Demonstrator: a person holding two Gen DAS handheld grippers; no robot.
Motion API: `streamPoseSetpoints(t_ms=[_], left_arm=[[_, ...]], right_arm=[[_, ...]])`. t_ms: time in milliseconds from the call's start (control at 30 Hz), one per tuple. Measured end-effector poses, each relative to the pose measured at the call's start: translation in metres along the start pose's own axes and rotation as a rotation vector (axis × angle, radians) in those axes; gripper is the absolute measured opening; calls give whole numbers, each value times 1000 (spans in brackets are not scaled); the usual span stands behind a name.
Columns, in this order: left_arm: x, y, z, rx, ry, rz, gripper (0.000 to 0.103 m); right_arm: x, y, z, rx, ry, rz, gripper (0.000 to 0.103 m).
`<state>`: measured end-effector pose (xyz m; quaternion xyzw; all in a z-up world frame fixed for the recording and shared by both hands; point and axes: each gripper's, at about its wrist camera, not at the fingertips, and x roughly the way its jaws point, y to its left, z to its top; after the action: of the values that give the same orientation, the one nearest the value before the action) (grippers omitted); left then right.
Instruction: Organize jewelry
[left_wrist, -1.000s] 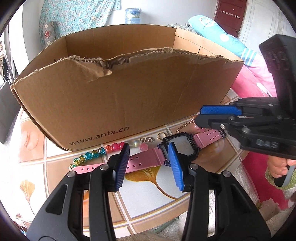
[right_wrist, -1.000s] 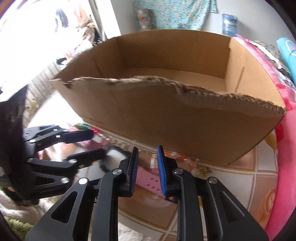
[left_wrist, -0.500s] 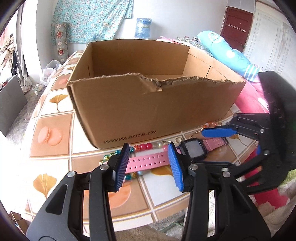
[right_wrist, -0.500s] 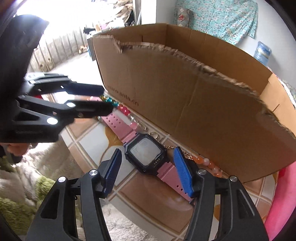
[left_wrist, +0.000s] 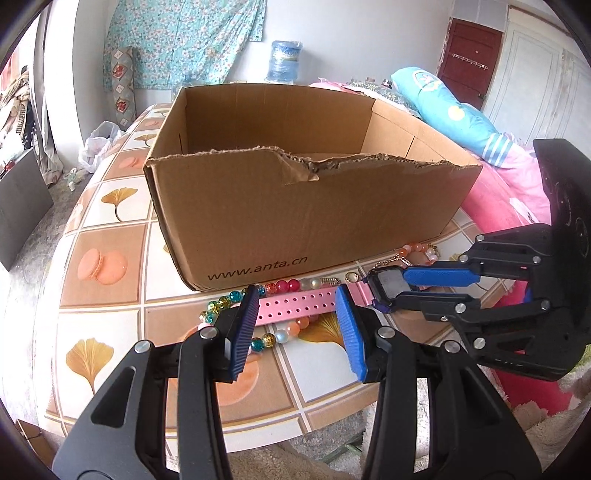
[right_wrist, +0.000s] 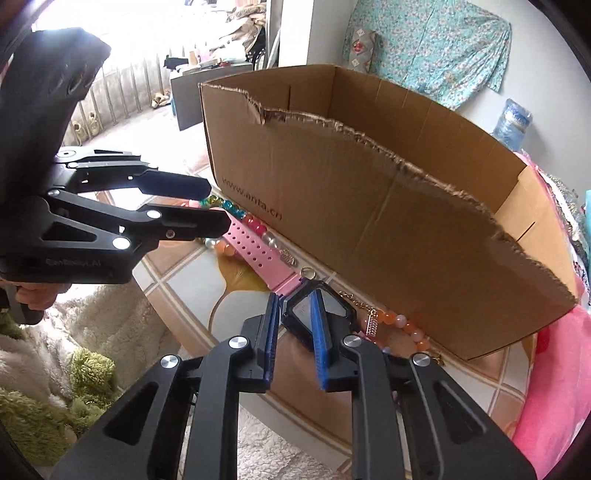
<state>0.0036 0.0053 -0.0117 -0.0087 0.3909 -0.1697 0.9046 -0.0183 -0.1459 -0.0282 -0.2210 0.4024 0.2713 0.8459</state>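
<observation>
Right tongs (right_wrist: 293, 332), spread half a second ago, now closing around black square face of pink-strapped plastic watch (left_wrist: 386, 285) on tiled surface (left_wrist: 110, 221) beside brown cardboard box (left_wrist: 314, 206); left tongs (left_wrist: 295, 325) half spread, empty; lifting probably next.

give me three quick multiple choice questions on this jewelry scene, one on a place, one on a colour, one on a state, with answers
1. Where does the digital watch with the black case lie?
A. inside the box
B. on the tiled tabletop in front of the brown cardboard box
C. on the floor

2. What colour is the watch's perforated strap?
A. pink
B. green
C. white

3. How is the box?
A. taped shut
B. lying on its side
C. open-topped, with a torn front edge

Answers: 1 B, the watch lies by the box's printed front wall; 2 A, the strap is pink in both views; 3 C, the box's inside shows over a ragged rim.
</observation>
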Motion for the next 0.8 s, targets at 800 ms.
streamPoseSetpoints(t_ms=[800], left_arm=[[15, -48, -21, 240, 47, 141, 42]], right_arm=[[36, 6, 6, -63, 88, 14, 50]])
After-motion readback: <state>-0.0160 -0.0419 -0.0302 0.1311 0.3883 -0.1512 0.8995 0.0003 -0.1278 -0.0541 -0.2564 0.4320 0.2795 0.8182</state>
